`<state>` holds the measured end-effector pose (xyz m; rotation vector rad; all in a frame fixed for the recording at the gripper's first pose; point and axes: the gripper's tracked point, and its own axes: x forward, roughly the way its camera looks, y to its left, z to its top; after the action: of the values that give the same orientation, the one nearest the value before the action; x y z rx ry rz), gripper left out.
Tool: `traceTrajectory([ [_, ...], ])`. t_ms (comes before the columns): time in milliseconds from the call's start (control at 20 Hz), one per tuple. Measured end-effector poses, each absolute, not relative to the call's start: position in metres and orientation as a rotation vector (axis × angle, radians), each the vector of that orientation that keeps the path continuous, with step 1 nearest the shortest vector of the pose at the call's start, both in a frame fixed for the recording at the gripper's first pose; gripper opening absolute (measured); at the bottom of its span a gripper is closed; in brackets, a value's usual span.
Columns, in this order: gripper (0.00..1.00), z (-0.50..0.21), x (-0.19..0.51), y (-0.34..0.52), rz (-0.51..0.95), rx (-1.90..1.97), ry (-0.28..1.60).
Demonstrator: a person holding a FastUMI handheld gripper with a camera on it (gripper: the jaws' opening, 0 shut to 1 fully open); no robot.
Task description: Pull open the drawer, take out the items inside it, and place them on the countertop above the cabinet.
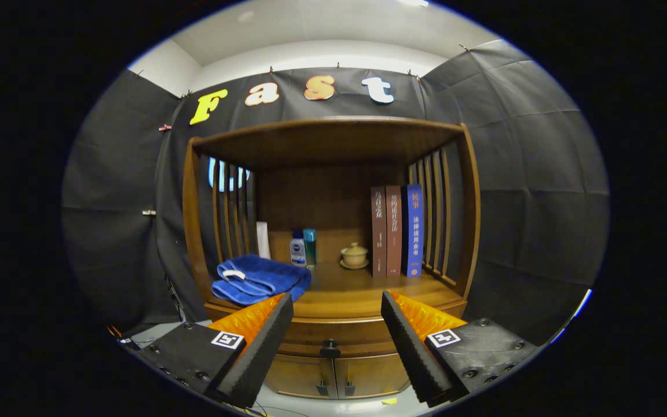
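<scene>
A wooden cabinet stands ahead of me, its countertop (356, 292) under a slatted wooden canopy. Below the countertop runs the drawer front (342, 333), shut, with a dark round knob (330, 348) at its middle. My gripper (337, 315) is open, fingers wide apart, with nothing between them; the knob sits just ahead, between and slightly below the fingertips. Whatever lies inside the drawer is hidden.
On the countertop lie a folded blue towel (259, 279) at the left, a white tube (263, 240), two small bottles (303, 248), a lidded tan cup on a saucer (355, 255) and three upright books (396, 230) at the right. Two small doors (333, 376) sit below the drawer.
</scene>
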<state>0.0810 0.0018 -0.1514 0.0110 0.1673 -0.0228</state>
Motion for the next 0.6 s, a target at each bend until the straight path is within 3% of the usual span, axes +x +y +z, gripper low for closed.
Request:
traceTrajectory([
  [600,1.0,-0.318,0.138,0.008,-0.045,0.034,0.399],
])
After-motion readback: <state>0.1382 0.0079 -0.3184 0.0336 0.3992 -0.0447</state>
